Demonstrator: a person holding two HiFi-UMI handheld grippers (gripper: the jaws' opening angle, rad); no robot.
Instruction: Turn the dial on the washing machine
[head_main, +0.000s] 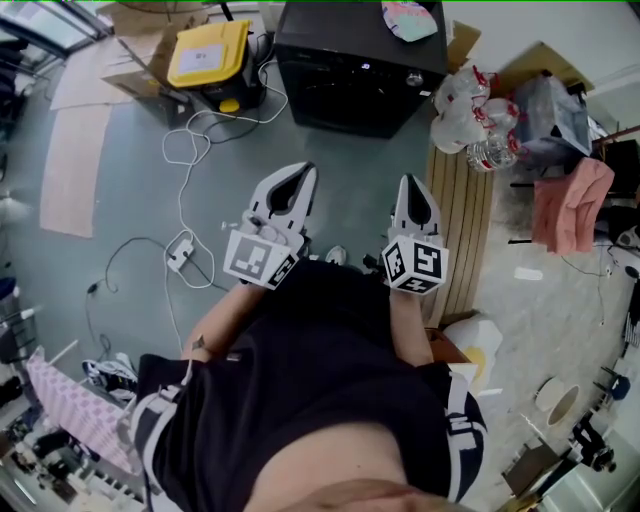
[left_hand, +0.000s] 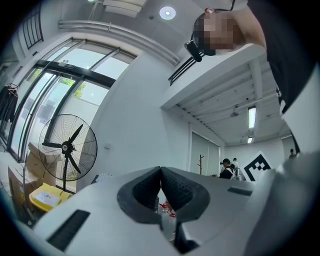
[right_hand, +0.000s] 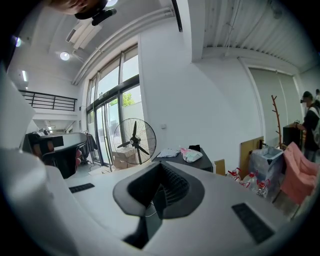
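The washing machine (head_main: 352, 70) is a black box on the floor at the top middle of the head view, with a small pale knob (head_main: 414, 78) near its right front corner and a patterned cloth (head_main: 408, 18) on its lid. Both grippers are held in front of the person's body, well short of the machine, pointing toward it. My left gripper (head_main: 306, 172) is shut with nothing between its jaws. My right gripper (head_main: 409, 182) is also shut and empty. In the right gripper view, the machine (right_hand: 186, 161) shows just beyond the shut gripper (right_hand: 161, 165). The left gripper (left_hand: 160, 171) points at a white wall.
A yellow case (head_main: 208, 55) in a cardboard box sits left of the machine. White cables (head_main: 188, 150) trail over the floor. Water bottles (head_main: 475, 125), a wooden slatted board (head_main: 462, 230) and a pink cloth (head_main: 572, 205) lie to the right. A standing fan (right_hand: 134, 141) is by the windows.
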